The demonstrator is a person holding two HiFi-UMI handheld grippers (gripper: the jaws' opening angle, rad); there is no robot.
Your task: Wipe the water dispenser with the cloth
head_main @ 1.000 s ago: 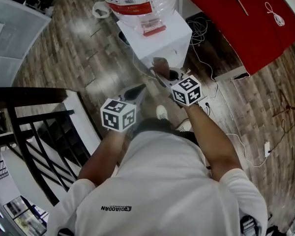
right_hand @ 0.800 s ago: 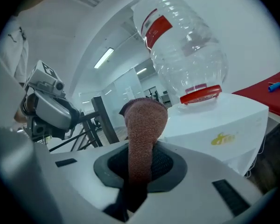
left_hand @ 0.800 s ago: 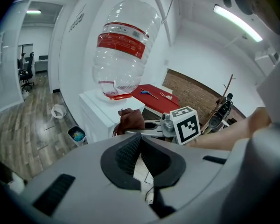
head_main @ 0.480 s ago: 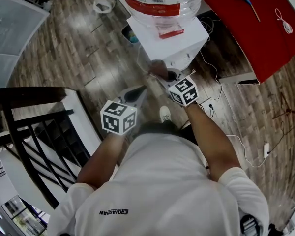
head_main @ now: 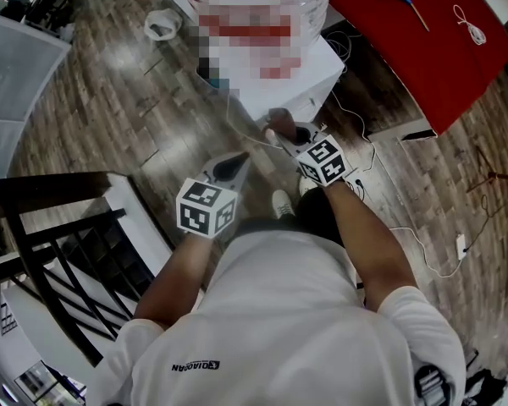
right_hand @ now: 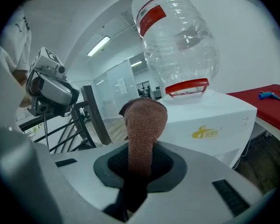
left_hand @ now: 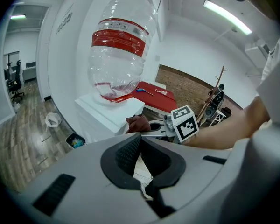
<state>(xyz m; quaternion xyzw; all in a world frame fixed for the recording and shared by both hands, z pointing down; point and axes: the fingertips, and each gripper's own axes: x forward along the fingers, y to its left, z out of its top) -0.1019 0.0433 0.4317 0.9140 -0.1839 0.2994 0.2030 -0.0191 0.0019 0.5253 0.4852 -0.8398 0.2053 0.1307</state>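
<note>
The right gripper (right_hand: pixel 142 168) is clamping its jaws on the brown cloth (right_hand: pixel 144 125), which is sticking up just beside the white water dispenser's (right_hand: pixel 214 120) front edge; whether they are touching isn't clear. The left gripper (left_hand: pixel 141 158) is hanging back, jaws drawn together and empty. Wiping looks barely begun, with the whole dispenser left to do.

Rough knit against smooth white casing

The cloth (right_hand: pixel 142 120) reads to me as coarse, matt knitted fabric. The water dispenser (right_hand: pixel 219 118) has a smooth white casing with a soft sheen, and its bottle (right_hand: pixel 177 45) is clear, glossy plastic. The right gripper (right_hand: pixel 141 160) and left gripper (left_hand: pixel 139 143) have matt grey plastic shells and dark textured pads. The floor (head_main: pixel 127 91) is lightly glossy wood-look planking.
</note>
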